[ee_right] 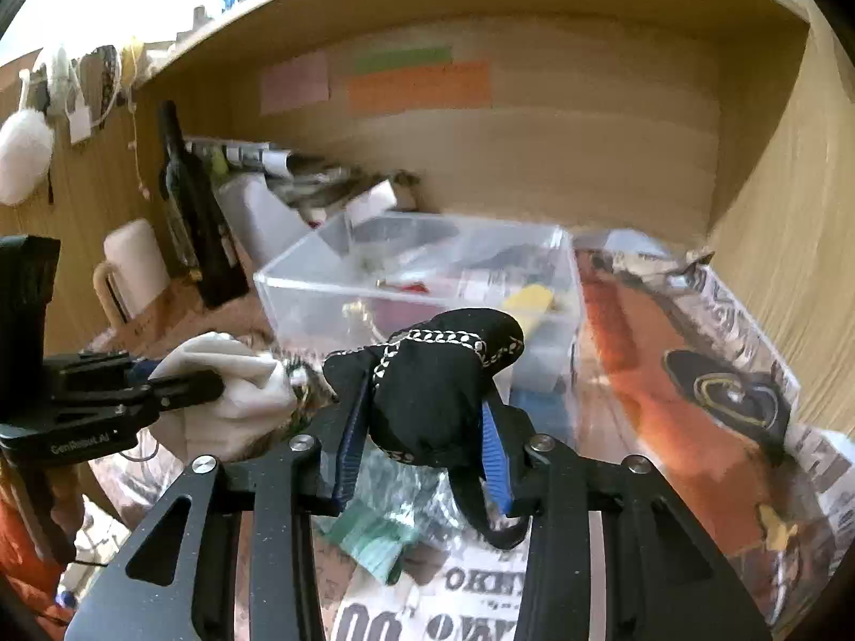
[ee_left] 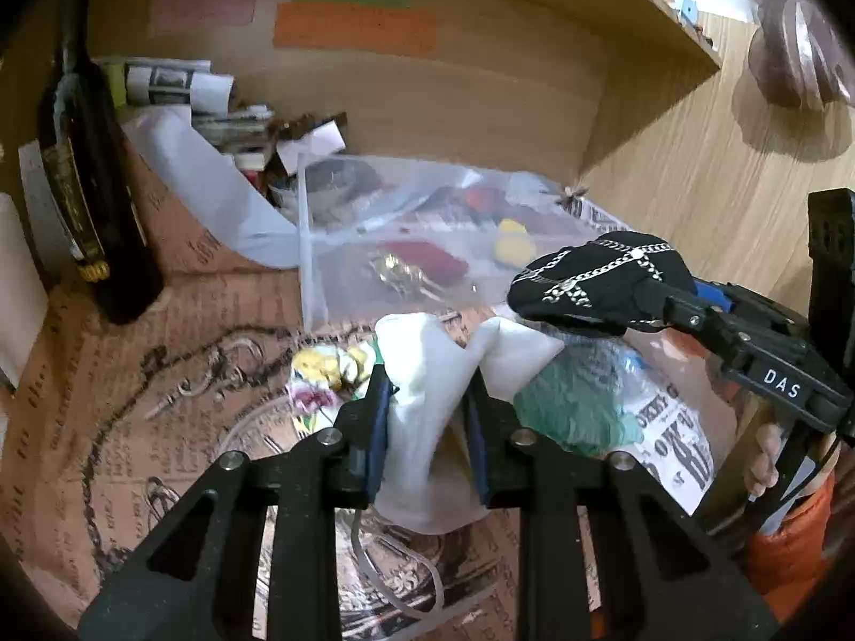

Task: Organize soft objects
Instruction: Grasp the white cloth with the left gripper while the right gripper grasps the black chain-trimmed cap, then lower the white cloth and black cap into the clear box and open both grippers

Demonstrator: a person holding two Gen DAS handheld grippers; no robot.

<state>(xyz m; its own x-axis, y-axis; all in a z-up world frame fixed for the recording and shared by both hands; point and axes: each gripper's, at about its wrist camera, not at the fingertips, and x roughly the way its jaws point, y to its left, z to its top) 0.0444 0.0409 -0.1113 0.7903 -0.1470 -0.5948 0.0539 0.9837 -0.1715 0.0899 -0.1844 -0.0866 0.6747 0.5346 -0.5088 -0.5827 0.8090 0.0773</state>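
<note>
My left gripper (ee_left: 427, 379) is shut on a white cloth (ee_left: 427, 416) and holds it above the desk; it also shows in the right wrist view (ee_right: 235, 390). My right gripper (ee_right: 427, 406) is shut on a black cloth with a silver chain pattern (ee_right: 433, 379), which also shows in the left wrist view (ee_left: 593, 278). A clear plastic box (ee_right: 320, 288) with small items inside stands just beyond both grippers. A green cloth in a clear bag (ee_left: 577, 400) lies under the right gripper. A yellow floral cloth (ee_left: 326, 374) lies left of the white cloth.
A dark bottle (ee_left: 91, 187) stands at the left. Papers and clutter (ee_left: 214, 107) pile at the back left. A newspaper-print sheet (ee_left: 107, 400) covers the desk. A wooden back wall with coloured notes (ee_left: 352, 26) and a side panel (ee_right: 791, 213) close the nook.
</note>
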